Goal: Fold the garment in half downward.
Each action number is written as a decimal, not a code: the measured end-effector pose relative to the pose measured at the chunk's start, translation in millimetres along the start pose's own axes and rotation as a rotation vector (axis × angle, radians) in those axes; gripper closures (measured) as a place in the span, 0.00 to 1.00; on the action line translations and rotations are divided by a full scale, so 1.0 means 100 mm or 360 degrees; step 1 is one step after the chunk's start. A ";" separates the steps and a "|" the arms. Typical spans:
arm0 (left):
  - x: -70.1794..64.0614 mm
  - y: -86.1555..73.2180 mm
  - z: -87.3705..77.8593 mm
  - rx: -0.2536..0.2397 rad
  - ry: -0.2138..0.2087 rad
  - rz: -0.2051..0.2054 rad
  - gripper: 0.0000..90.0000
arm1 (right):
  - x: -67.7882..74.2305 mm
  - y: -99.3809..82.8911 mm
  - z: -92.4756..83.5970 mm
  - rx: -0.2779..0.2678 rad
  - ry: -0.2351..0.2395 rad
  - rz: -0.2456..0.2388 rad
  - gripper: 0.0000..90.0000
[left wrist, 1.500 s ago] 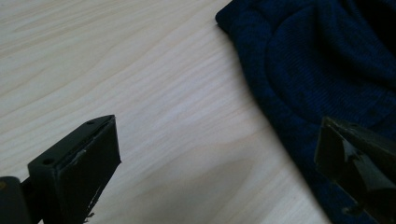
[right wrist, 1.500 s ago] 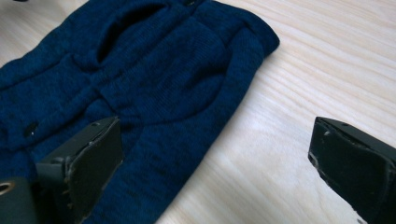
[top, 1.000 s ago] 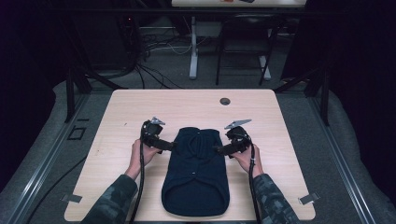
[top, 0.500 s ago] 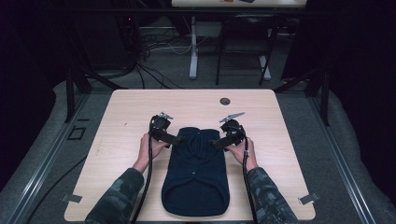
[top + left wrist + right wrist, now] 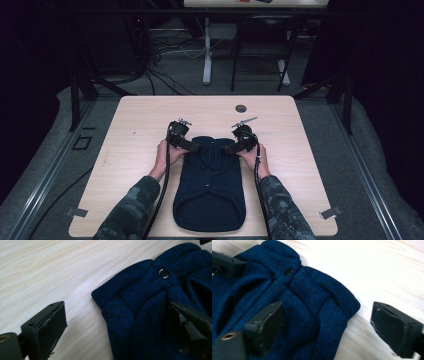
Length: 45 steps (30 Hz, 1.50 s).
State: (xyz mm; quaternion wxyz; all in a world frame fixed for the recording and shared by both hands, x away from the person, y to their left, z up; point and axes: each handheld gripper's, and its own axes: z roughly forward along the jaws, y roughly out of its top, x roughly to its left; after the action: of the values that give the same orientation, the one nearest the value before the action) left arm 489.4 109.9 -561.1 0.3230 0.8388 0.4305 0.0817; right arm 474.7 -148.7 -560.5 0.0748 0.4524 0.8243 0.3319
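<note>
A dark blue knitted garment (image 5: 210, 187) lies flat on the wooden table (image 5: 135, 125), its neck end pointing away from the person. My left gripper (image 5: 194, 146) is open at the garment's far left corner. In the left gripper view that gripper (image 5: 118, 315) straddles the shoulder of the blue knit (image 5: 140, 305), one jaw over bare wood and the other on the fabric. My right gripper (image 5: 228, 148) is at the far right corner. Its jaws (image 5: 329, 315) have just been closing, still apart, with the shoulder fold (image 5: 319, 302) between them.
A metal snap (image 5: 163, 273) sits near the collar, and the same kind of snap (image 5: 288, 271) appears in the right gripper view. A round dark grommet (image 5: 241, 108) lies near the table's far edge. Tape marks (image 5: 330, 212) sit at the near corners. Cables trail along both forearms.
Both grippers have moved away from the person and inward, from the garment's sides to its far corners. The garment's far end looks slightly gathered between them.
</note>
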 end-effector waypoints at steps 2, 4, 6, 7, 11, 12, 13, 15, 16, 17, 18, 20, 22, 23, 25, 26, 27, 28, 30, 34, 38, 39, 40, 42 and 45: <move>-0.01 0.00 0.03 0.0014 0.0021 0.0018 0.06 | 0.00 0.02 0.05 0.0021 -0.0004 0.0008 0.26; -0.01 0.01 0.03 0.0018 0.0017 0.0018 0.09 | 0.00 0.02 0.07 0.0036 -0.0016 0.0003 0.28; -0.01 0.00 0.05 0.0022 0.0014 0.0018 0.13 | 0.00 0.02 0.07 0.0039 -0.0012 0.0003 0.31; -0.01 0.00 0.05 0.0027 0.0012 0.0018 0.13 | 0.00 0.01 0.08 0.0038 -0.0025 0.0003 0.32; 0.00 -0.01 0.08 0.0037 -0.0002 -0.0003 0.16 | 0.00 0.01 0.09 0.0040 -0.0013 -0.0008 0.39; 0.00 -0.01 0.08 0.0037 -0.0002 -0.0003 0.17 | 0.00 0.00 0.09 0.0037 -0.0010 -0.0012 0.41; 0.00 -0.02 0.09 0.0040 -0.0007 -0.0002 0.17 | 0.00 0.00 0.09 0.0039 -0.0005 -0.0023 0.42; -0.01 -0.01 0.09 0.0039 -0.0012 0.0015 0.19 | 0.01 0.00 0.09 0.0042 -0.0012 -0.0049 0.46; -0.01 -0.01 0.09 0.0036 -0.0009 0.0023 0.20 | 0.02 0.00 0.09 0.0044 -0.0019 -0.0063 0.48; -0.02 -0.01 0.09 0.0037 -0.0012 0.0029 0.22 | 0.03 0.00 0.09 0.0049 -0.0020 -0.0073 0.50; -0.02 -0.01 0.09 0.0037 -0.0012 0.0029 0.24 | 0.03 0.00 0.09 0.0045 -0.0021 -0.0083 0.52; -0.05 -0.02 0.08 0.0027 -0.0012 0.0055 0.29 | 0.05 0.00 0.10 0.0046 -0.0021 -0.0094 0.56; -0.07 -0.03 0.08 0.0022 -0.0014 0.0077 0.35 | 0.07 -0.01 0.10 0.0043 -0.0025 -0.0109 0.60; -0.08 -0.03 0.08 0.0018 -0.0007 0.0078 0.37 | 0.07 -0.01 0.09 0.0049 -0.0021 -0.0111 0.61; -0.08 -0.04 0.08 0.0013 -0.0014 0.0080 0.38 | 0.08 -0.02 0.09 0.0041 -0.0018 -0.0105 0.62; -0.09 -0.04 0.07 0.0011 -0.0013 0.0085 0.41 | 0.08 -0.02 0.09 0.0034 -0.0014 -0.0109 0.64; -0.09 -0.05 0.07 0.0011 -0.0018 0.0093 0.42 | 0.08 -0.02 0.09 0.0034 -0.0015 -0.0114 0.65; -0.09 -0.05 0.07 0.0006 -0.0015 0.0101 0.43 | 0.08 -0.03 0.09 0.0032 -0.0013 -0.0116 0.66; -0.10 -0.06 0.06 0.0003 -0.0017 0.0107 0.47 | 0.09 -0.03 0.09 0.0036 -0.0017 -0.0127 0.67; -0.11 -0.06 0.06 0.0004 -0.0026 0.0117 0.53 | 0.11 -0.03 0.10 0.0031 -0.0021 -0.0119 0.69; -0.14 -0.07 0.05 0.0001 -0.0018 0.0135 0.63 | 0.12 -0.02 0.09 0.0049 -0.0034 -0.0152 0.72; -0.14 -0.07 0.05 0.0003 -0.0028 0.0141 0.66 | 0.13 -0.02 0.09 0.0047 -0.0033 -0.0160 0.72; -0.14 -0.08 0.05 0.0000 -0.0035 0.0148 0.71 | 0.14 -0.03 0.10 0.0039 -0.0041 -0.0156 0.73; -0.14 -0.08 0.05 0.0001 -0.0039 0.0149 0.75 | 0.16 -0.03 0.09 0.0037 -0.0056 -0.0175 0.74; -0.16 -0.09 0.04 0.0001 -0.0036 0.0162 0.78 | 0.19 -0.03 0.09 0.0030 -0.0084 -0.0208 0.75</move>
State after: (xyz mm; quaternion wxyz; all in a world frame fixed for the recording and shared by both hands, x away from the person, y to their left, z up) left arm 475.3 99.0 -567.6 0.3230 0.8606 0.3837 0.0884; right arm 465.8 -130.4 -566.1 0.1138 0.4068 0.8529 0.3066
